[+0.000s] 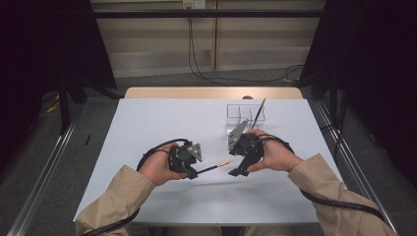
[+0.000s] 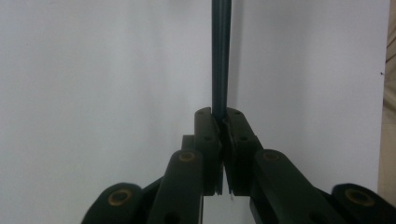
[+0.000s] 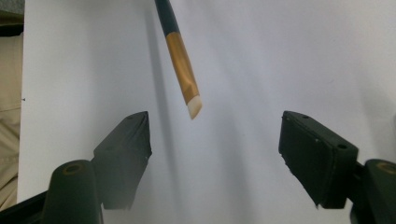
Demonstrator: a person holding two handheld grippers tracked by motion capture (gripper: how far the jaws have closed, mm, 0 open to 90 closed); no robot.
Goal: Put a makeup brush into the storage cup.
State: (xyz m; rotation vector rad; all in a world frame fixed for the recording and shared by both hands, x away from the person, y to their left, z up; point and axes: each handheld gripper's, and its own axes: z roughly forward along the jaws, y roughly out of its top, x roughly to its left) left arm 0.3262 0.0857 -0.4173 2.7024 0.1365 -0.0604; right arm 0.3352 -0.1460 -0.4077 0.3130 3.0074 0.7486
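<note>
While left claw [image 1: 195,172] clamps it, pencil [image 1: 212,168] points rightward.

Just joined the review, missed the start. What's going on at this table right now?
A person works two handheld grippers over a white table. The left gripper is shut on a dark brush, whose copper ferrule and pale tip point toward the right gripper. The right gripper's fingers stand open, the brush tip in front of them, untouched. A clear organizer behind holds another brush.
</note>
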